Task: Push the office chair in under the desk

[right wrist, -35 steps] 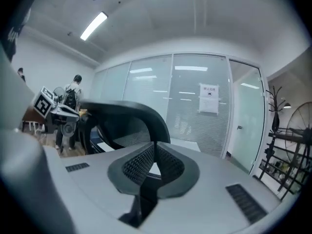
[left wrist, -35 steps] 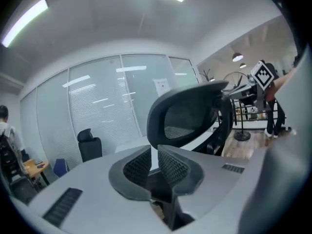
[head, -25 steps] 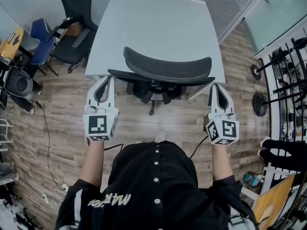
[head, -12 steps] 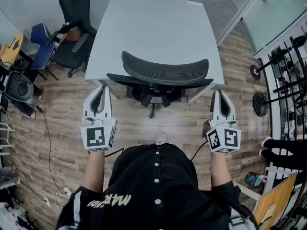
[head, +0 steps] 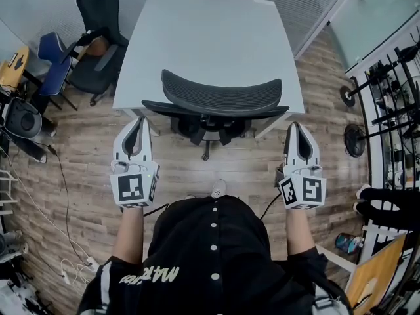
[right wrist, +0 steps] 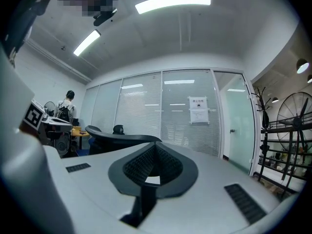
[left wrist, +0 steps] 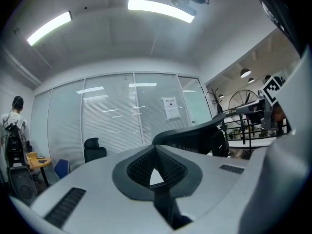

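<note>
Black mesh office chair centre frame, seat under white rectangular desk | left tongs, right tongs closed, empty, drawn back off backrest | push looks complete.

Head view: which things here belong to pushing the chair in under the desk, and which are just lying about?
Part of the job:
office chair
desk
left gripper and right gripper, both shut and empty

Lying about:
black chair beside the desk
blue chair
floor fan
</note>
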Motion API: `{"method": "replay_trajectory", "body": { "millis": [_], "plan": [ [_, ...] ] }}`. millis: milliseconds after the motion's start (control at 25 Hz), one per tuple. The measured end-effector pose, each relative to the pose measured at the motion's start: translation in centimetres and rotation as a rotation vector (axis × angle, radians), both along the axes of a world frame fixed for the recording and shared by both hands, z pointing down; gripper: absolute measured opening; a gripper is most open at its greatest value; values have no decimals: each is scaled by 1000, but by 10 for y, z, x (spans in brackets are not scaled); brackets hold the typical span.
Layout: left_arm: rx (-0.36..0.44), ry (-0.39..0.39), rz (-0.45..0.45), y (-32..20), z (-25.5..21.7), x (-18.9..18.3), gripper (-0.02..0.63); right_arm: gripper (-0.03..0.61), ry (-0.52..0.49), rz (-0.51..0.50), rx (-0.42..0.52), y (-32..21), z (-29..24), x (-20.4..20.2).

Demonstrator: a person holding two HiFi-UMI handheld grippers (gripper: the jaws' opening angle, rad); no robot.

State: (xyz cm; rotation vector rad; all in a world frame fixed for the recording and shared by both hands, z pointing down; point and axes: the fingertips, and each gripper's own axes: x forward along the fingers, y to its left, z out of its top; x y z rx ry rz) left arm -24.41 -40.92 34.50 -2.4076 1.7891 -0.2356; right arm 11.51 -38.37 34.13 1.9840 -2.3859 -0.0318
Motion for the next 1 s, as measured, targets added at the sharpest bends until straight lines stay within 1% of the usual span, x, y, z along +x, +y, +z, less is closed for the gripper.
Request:
{"method": "replay_trajectory", "body": {
  "millis": [240,400,600,1000],
  "plan": [
    [-5,3,5,-3,2,4,20,28,-9,17,-12,0,2,4],
    [6,4,2,-4,-2,6,20,28,-14,24,-24,0,4,4],
    [18,4,11,-4,-5,11,18,28,-6,14,-28,-1,7,3],
    [27,4,9,-3,-8,9,20,28,22,-11,-15,-5,3,-5]
  ]
}}
